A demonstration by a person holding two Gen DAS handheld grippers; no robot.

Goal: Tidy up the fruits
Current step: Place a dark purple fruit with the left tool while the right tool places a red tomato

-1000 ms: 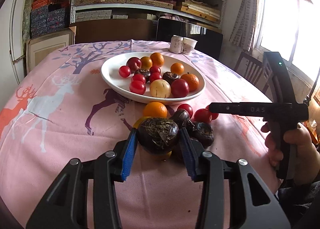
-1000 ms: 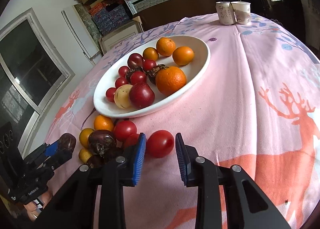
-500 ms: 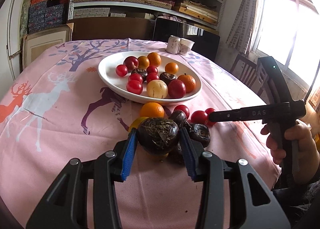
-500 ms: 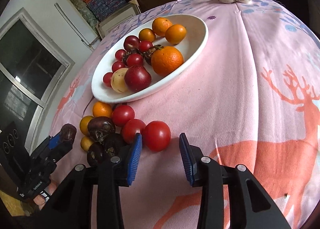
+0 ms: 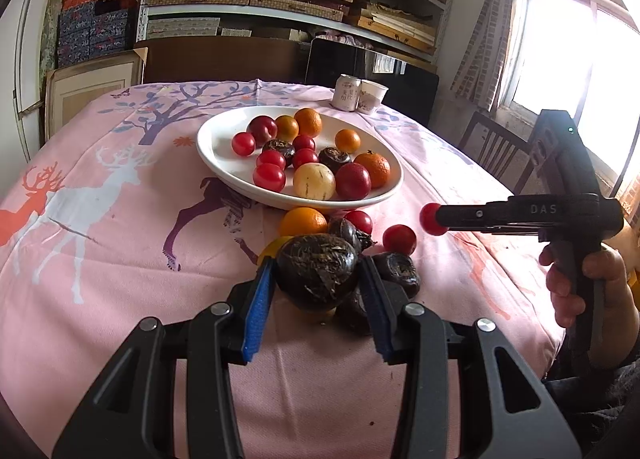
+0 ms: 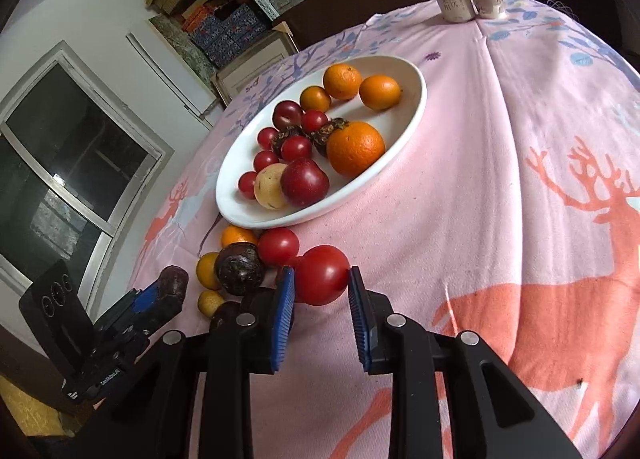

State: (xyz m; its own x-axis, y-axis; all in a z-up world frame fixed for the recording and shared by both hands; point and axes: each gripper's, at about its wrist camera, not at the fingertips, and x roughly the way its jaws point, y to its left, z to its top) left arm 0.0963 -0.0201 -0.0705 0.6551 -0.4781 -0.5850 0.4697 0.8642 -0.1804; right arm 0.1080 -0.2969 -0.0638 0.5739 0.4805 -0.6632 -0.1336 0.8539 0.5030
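A white oval plate (image 5: 216,147) (image 6: 404,139) holds several red tomatoes, oranges, dark mangosteens and a pale yellow fruit. Loose fruits lie on the pink cloth in front of it: an orange (image 5: 303,221), tomatoes (image 5: 399,239) and mangosteens (image 5: 397,267). My left gripper (image 5: 317,279) is shut on a dark mangosteen (image 5: 317,273) and holds it above the loose pile. My right gripper (image 6: 321,287) is shut on a red tomato (image 6: 322,274), lifted off the cloth; the tomato also shows in the left wrist view (image 5: 430,219).
A can (image 5: 346,93) and a paper cup (image 5: 373,97) stand at the table's far edge. Wooden chairs (image 5: 496,147) stand to the right. Shelves with boxes line the back wall. The deer-print tablecloth (image 5: 100,199) covers the table.
My right gripper has closed on the red tomato and raised it off the cloth. My left gripper still holds the mangosteen, nearly still.
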